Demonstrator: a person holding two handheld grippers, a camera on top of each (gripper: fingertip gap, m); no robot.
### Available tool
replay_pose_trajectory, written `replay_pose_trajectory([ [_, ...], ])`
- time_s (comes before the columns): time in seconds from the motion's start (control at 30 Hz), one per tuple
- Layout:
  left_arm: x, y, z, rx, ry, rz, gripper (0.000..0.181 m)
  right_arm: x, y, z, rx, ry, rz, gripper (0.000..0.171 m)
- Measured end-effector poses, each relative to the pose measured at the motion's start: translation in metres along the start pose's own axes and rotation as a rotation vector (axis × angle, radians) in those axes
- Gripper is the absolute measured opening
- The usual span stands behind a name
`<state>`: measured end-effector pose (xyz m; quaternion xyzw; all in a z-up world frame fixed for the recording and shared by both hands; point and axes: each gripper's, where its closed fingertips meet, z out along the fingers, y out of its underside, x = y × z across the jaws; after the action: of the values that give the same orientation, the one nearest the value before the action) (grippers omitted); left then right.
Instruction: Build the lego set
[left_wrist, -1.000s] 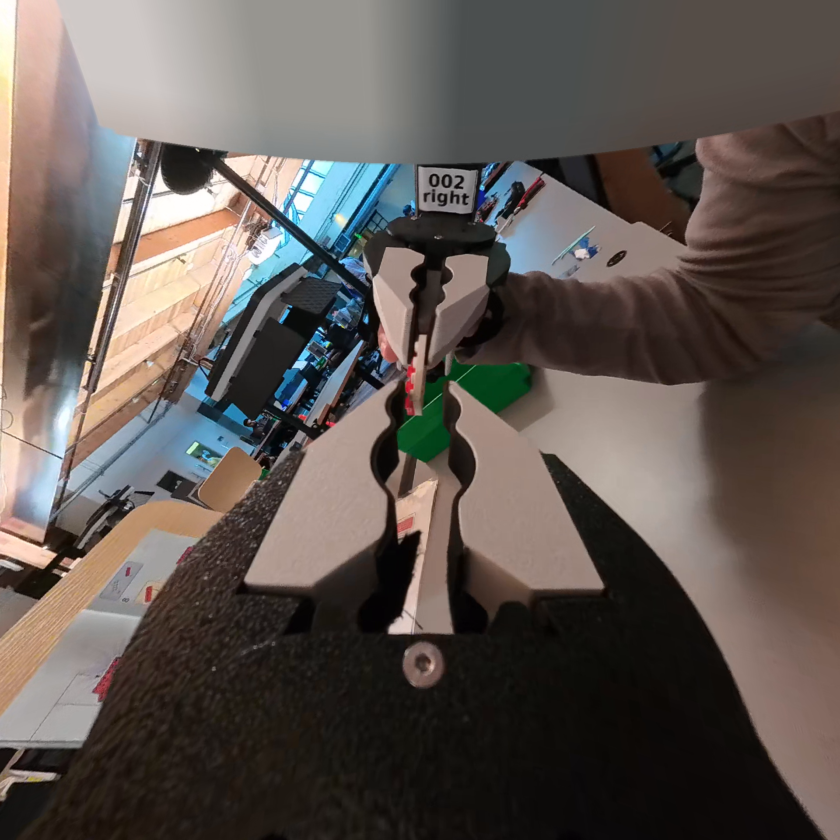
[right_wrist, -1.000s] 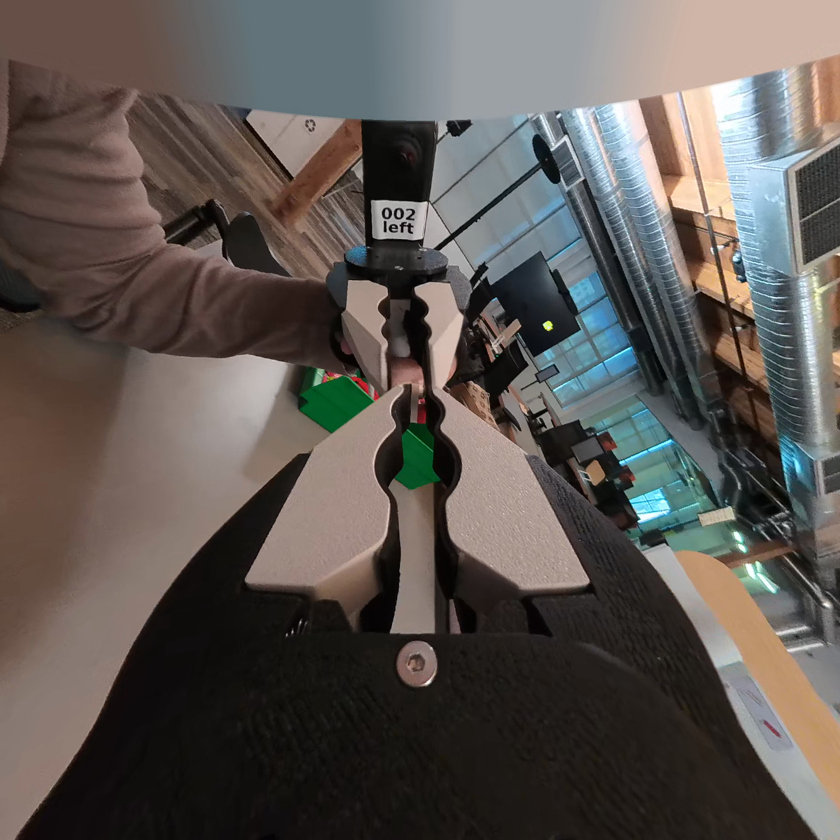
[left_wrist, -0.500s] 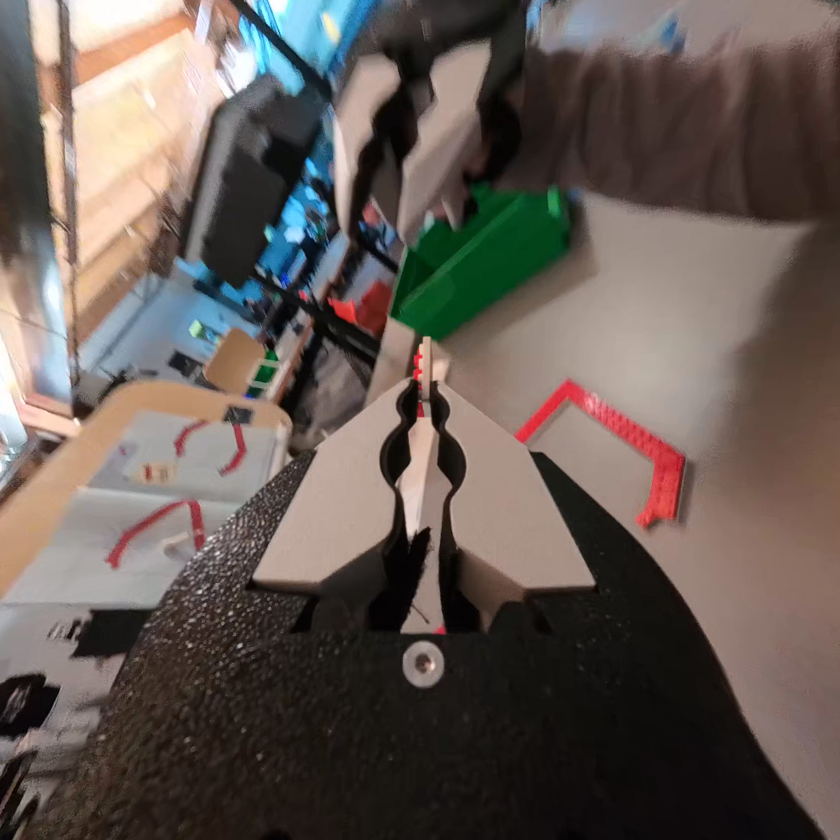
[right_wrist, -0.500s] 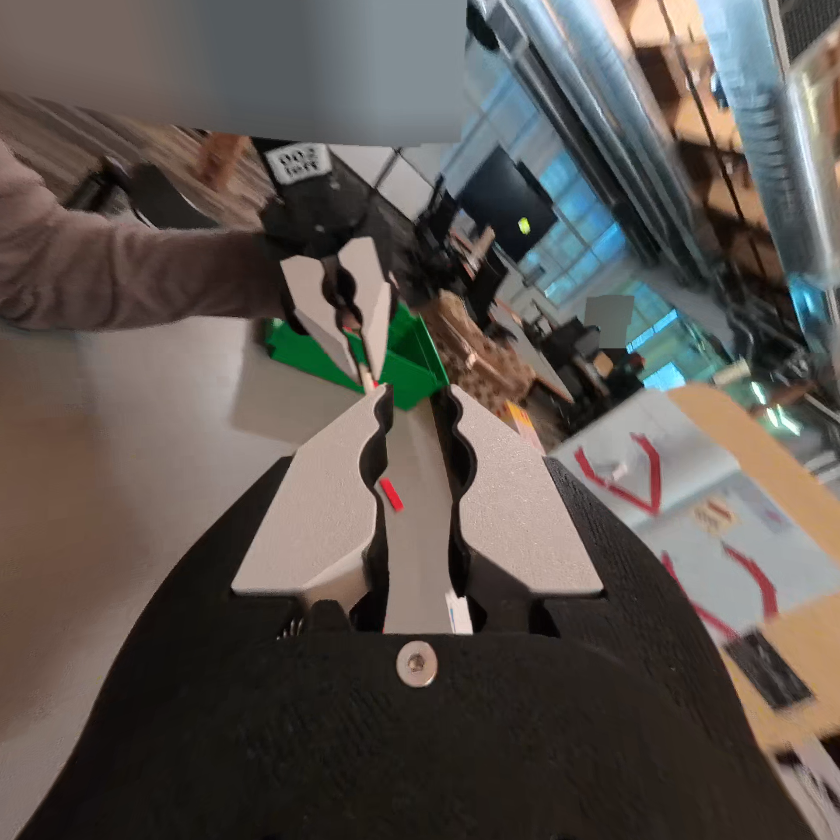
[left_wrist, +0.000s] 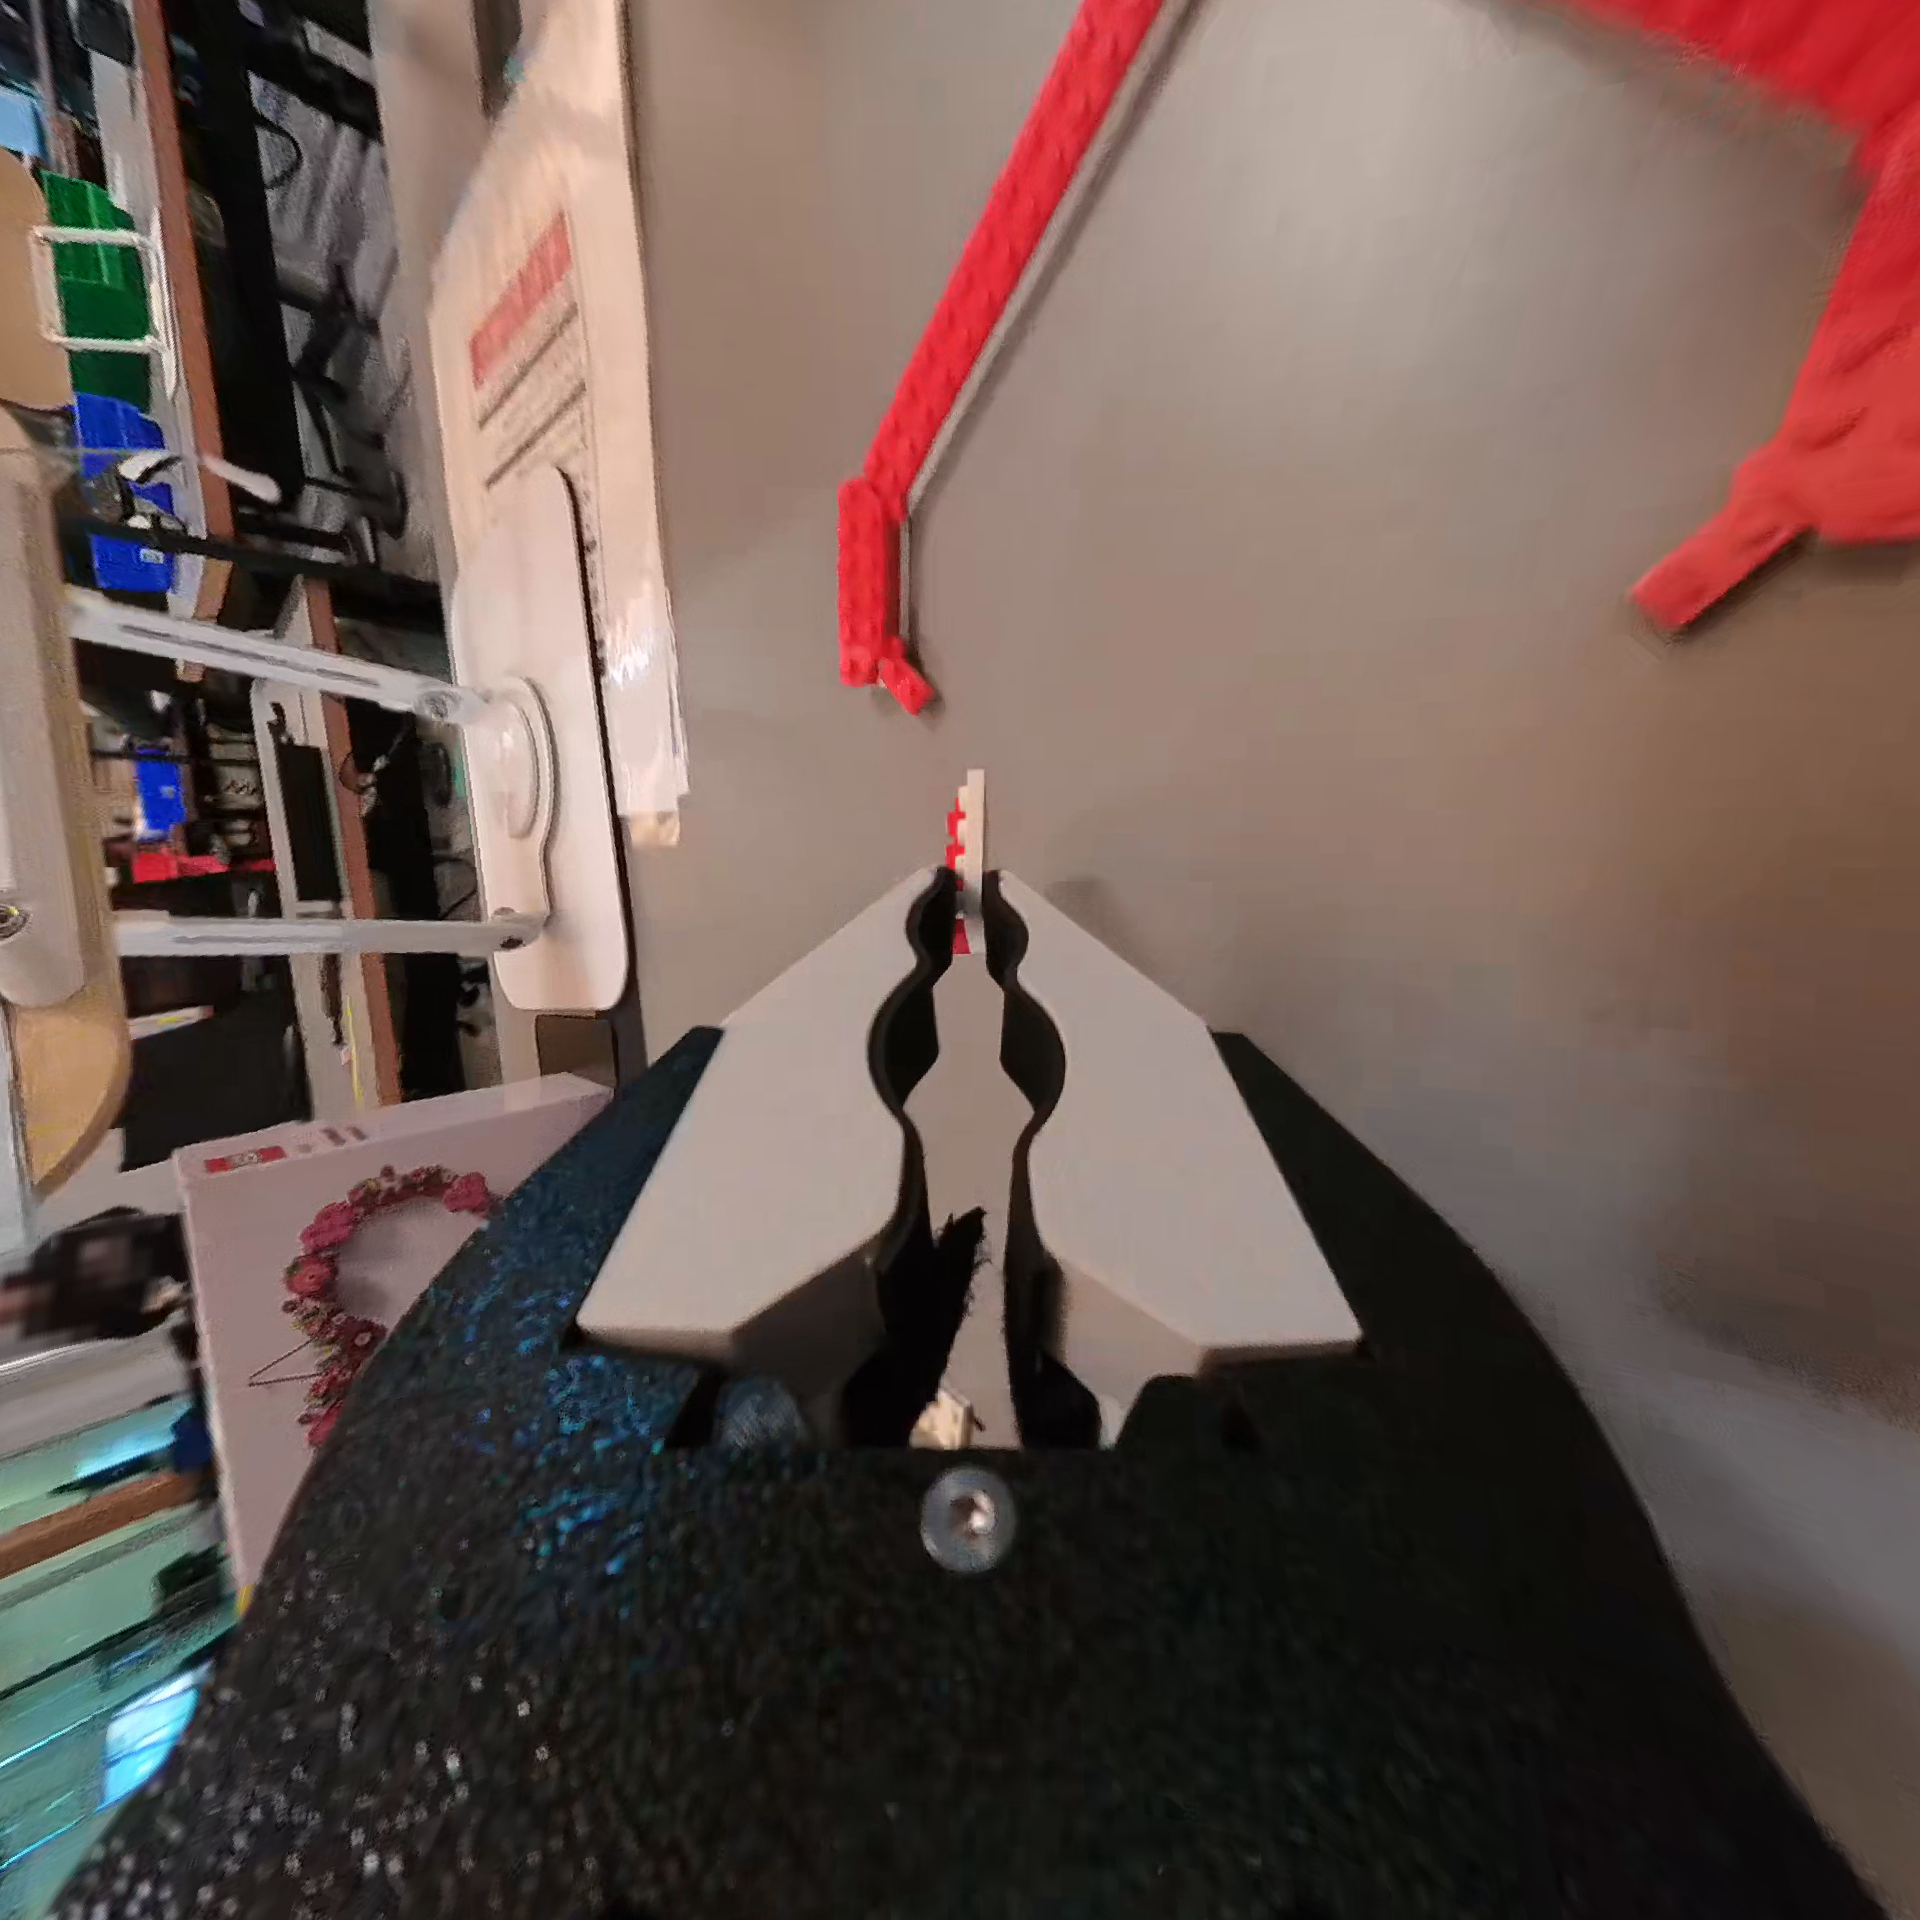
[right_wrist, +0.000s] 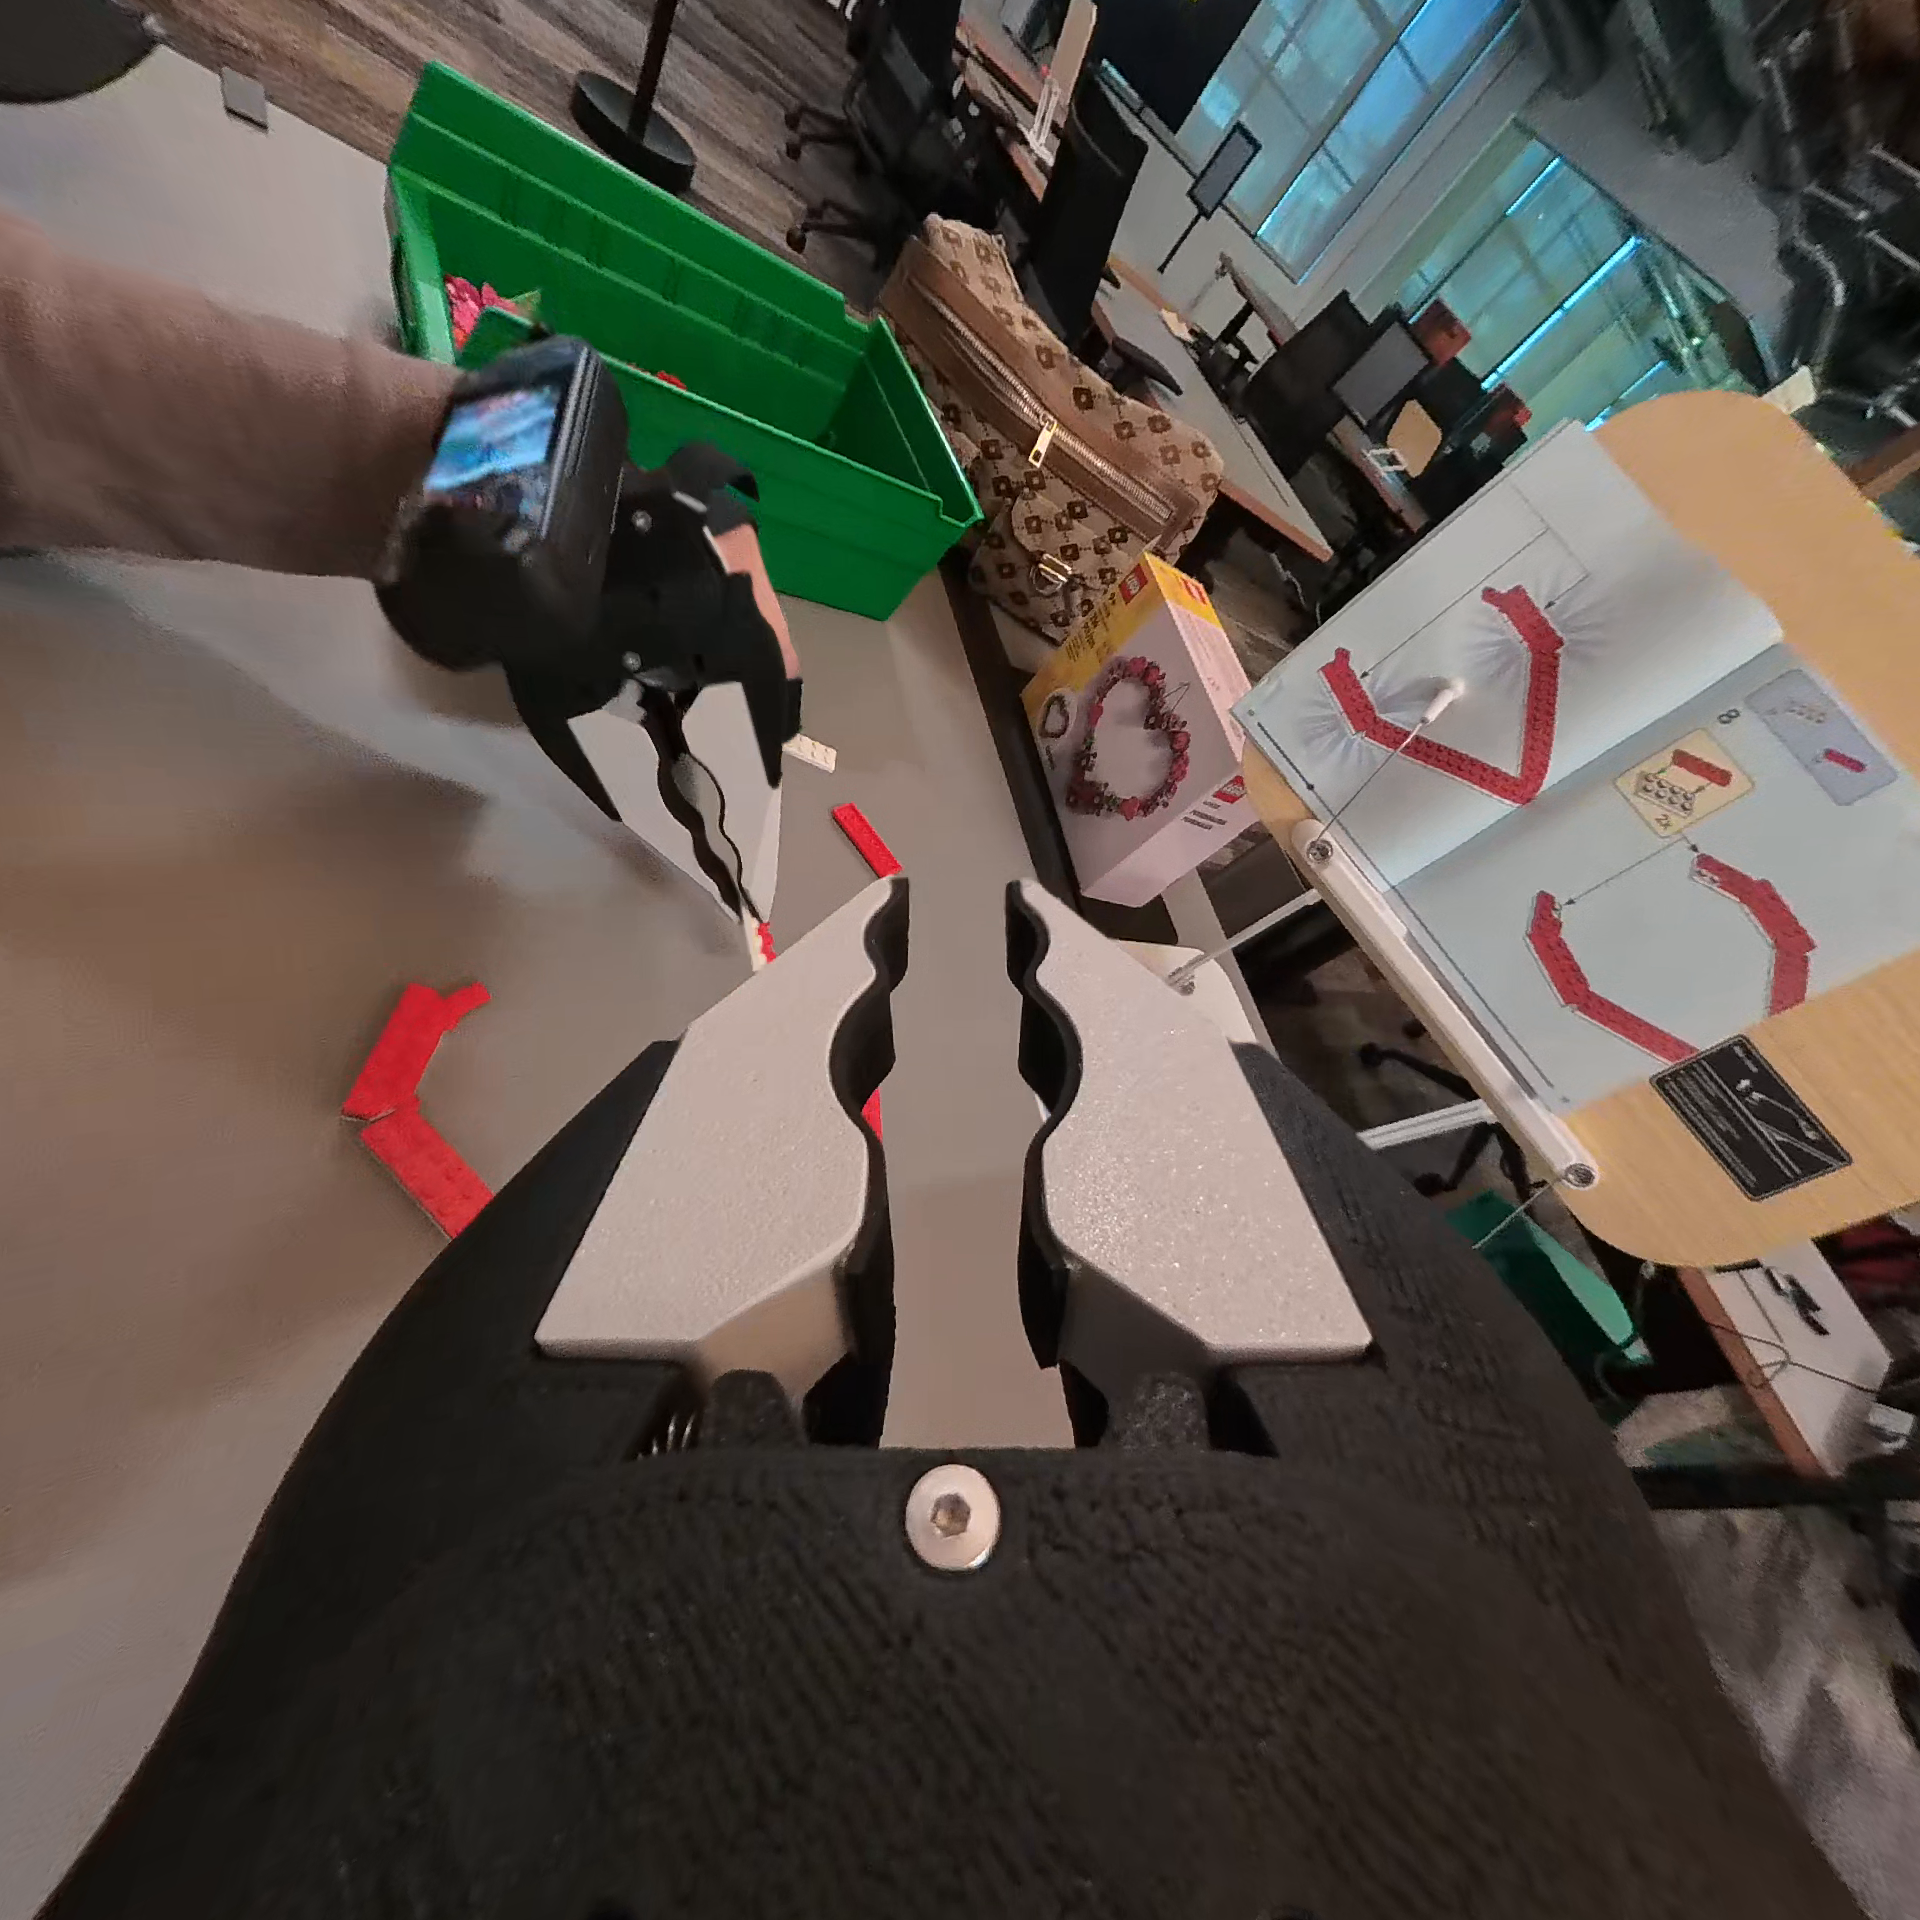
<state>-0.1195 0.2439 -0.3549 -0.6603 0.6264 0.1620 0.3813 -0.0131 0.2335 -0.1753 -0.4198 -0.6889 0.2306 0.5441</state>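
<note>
Open-plan office seen from a grey table (right_wrist: 187, 831). At 1 o'clock, tall windows (right_wrist: 1455, 156) give bluish daylight over rows of desks (right_wrist: 1226, 416), monitors (right_wrist: 1371, 364) and black chairs (right_wrist: 894, 94). At 12 o'clock, dark wood floor (right_wrist: 499, 52) holds a round stand base (right_wrist: 634, 130).

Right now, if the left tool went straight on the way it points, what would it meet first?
Probably the bare grey table. The left tool, shut on a small white-and-red plate stack, aims just below the red lego strip's lower end; depth is unclear.

Grey wavy-edged claw (right_wrist: 956, 899) fingers; black textured body; taupe sleeve (right_wrist: 156, 436)
</note>
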Motion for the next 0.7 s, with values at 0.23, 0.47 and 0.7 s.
replay_pose_trajectory([
  [0.23, 0.004, 0.021, 0.014, -0.090, -0.034, 0.105, 0.004, -0.001, 0.003, 0.005, -0.012, -0.012, 0.012, 0.017],
  [0.47, 0.018, 0.014, 0.013, -0.037, 0.070, -0.016, 0.010, -0.003, 0.005, 0.006, -0.019, -0.024, 0.024, 0.017],
  [0.7, -0.009, -0.009, -0.017, 0.258, 0.106, -0.420, 0.033, 0.000, 0.007, 0.002, -0.017, -0.016, 0.043, 0.017],
])
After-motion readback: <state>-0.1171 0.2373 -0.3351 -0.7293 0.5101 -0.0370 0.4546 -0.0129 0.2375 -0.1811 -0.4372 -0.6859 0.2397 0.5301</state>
